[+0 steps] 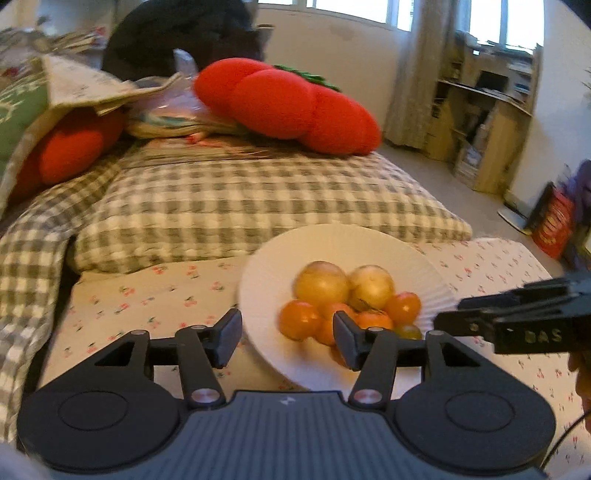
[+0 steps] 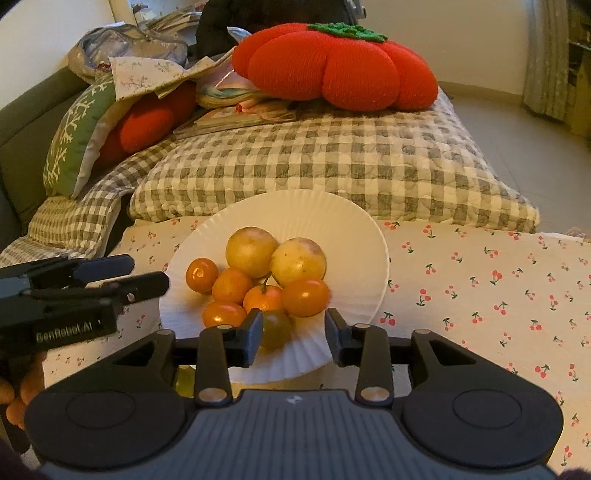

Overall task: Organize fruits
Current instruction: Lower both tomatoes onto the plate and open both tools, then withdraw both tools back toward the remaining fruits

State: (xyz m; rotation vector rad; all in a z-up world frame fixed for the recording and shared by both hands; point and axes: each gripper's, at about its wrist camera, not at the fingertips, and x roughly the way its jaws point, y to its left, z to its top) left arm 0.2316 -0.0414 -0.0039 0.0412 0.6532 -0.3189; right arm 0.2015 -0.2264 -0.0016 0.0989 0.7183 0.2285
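We are seeing bare cherry-print sheet [image 2: 480, 288] lying open right of the white plate [image 2: 354, 236]. Behind it, the checked pillow [image 2: 332, 166] is blocking the way, and the left gripper [image 2: 147, 275] is crowding the plate's left edge.

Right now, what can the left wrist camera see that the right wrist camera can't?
Only the left wrist view shows the windows, a wooden shelf and a red bag on the floor. Only the right wrist view shows a dark green fruit clearly, and a silvery bag on the pile. Both show the white plate of yellow and orange fruit, the checked pillow and the big red tomato cushion.
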